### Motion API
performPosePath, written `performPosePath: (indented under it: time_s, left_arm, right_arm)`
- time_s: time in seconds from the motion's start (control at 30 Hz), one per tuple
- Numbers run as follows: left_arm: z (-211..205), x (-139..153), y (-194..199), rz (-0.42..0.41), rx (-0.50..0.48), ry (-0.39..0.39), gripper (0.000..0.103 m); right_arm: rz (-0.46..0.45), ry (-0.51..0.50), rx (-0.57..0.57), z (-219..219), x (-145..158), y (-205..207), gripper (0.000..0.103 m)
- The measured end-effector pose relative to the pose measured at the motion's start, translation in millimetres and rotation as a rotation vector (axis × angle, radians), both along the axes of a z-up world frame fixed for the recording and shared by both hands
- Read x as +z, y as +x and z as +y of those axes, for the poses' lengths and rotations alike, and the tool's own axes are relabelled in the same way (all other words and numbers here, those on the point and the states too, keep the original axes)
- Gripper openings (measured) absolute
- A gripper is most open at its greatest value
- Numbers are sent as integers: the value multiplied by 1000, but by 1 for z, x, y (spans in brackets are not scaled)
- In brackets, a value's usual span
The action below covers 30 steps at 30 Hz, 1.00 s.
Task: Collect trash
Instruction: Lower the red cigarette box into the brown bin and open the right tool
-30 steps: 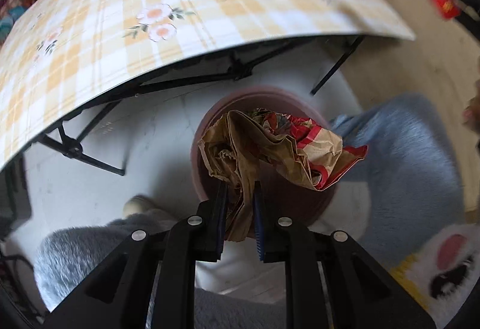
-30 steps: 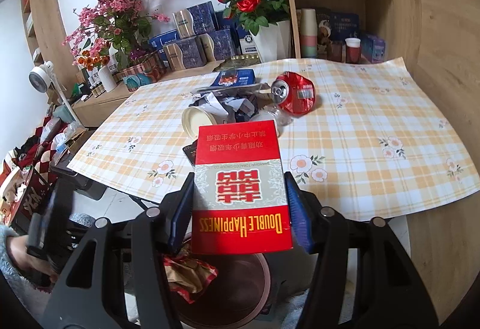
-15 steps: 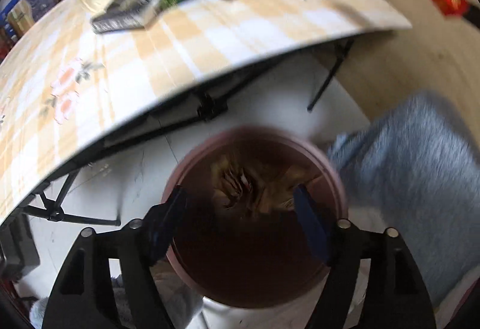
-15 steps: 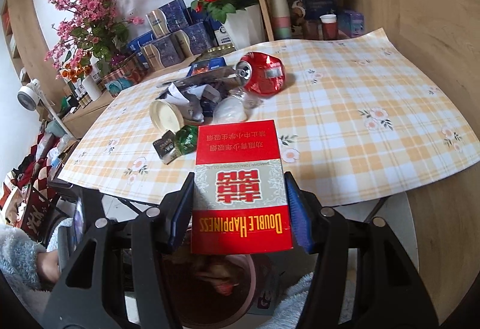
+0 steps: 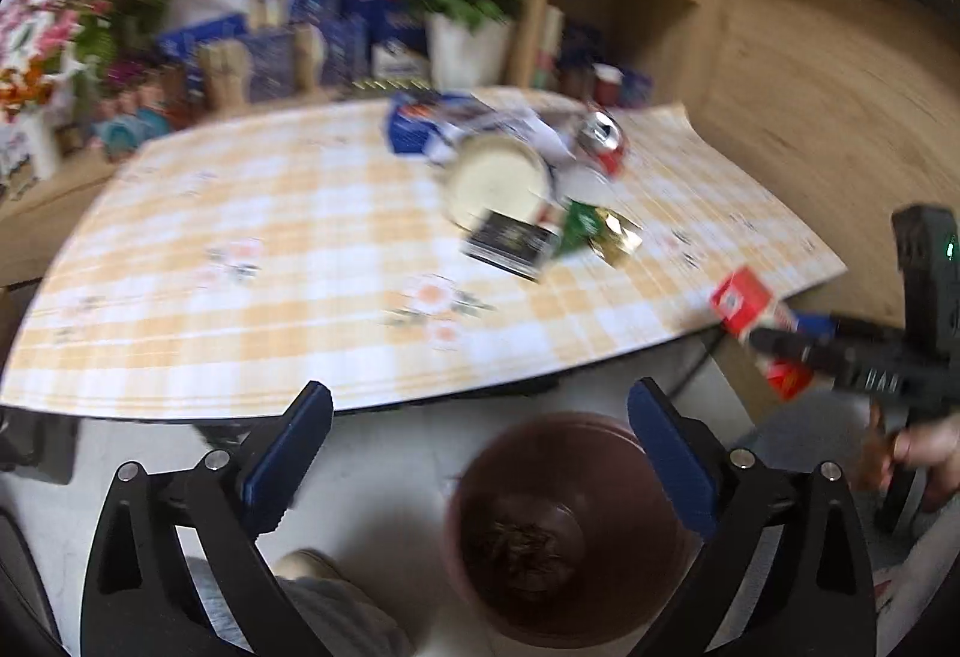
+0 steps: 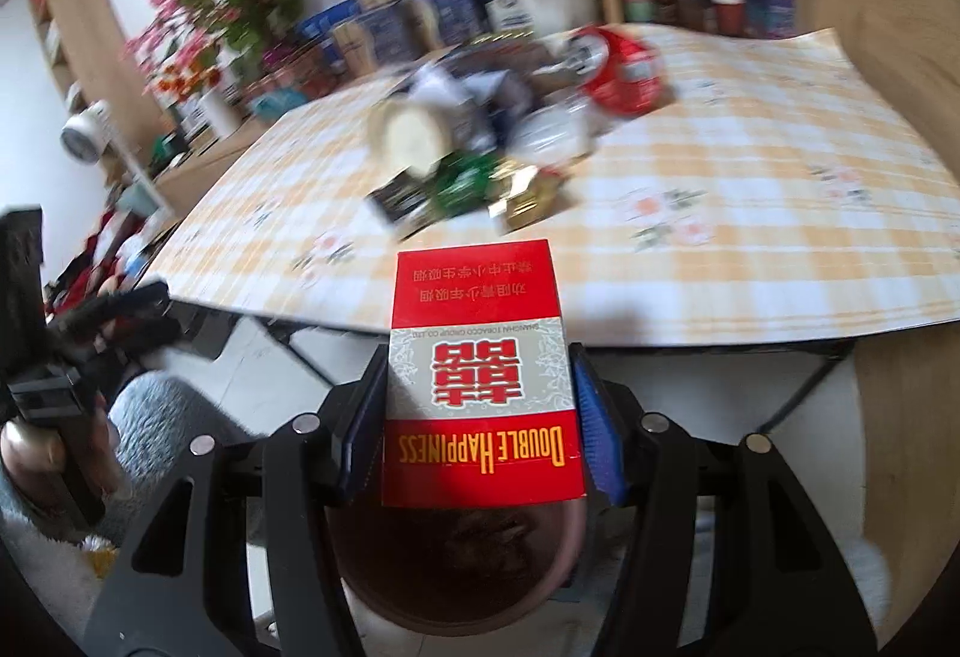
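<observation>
Red-and-silver cardboard cigarette pack, printed DOUBLE HAPPINESS, is clamped across its long sides by the right gripper, held directly above the brown trash bin on the floor just off the table edge. From the left wrist view the same pack is seen at right, past the table corner. Left gripper is spread wide, nothing held, above the bin; crumpled wrapper paper is seen at the bin bottom. Pack is judged light, fairly stiff but crushable, with glossy faces possibly slippery; side grip near mid-length looks secure. More trash is left on the checked tablecloth: crushed red can, round cream lid, dark small box, green-gold foil wrapper. Views are motion-blurred.
</observation>
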<state>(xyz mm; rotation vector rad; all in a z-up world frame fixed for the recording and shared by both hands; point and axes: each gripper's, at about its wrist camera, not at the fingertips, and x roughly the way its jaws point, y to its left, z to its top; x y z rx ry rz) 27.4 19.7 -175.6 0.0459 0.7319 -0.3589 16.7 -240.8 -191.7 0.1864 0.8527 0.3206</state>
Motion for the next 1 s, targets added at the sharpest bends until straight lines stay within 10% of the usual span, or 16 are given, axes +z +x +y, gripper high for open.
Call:
performPosePath:
  time_s: [0.33, 1.0]
  left_arm:
    - [18, -10, -29, -151, 105, 81, 97]
    - [35, -31, -5, -8, 176, 24, 97]
  right_arm:
    - [99, -30, 112, 68, -63, 1, 58]
    - [164, -59, 96, 65, -78, 4, 58]
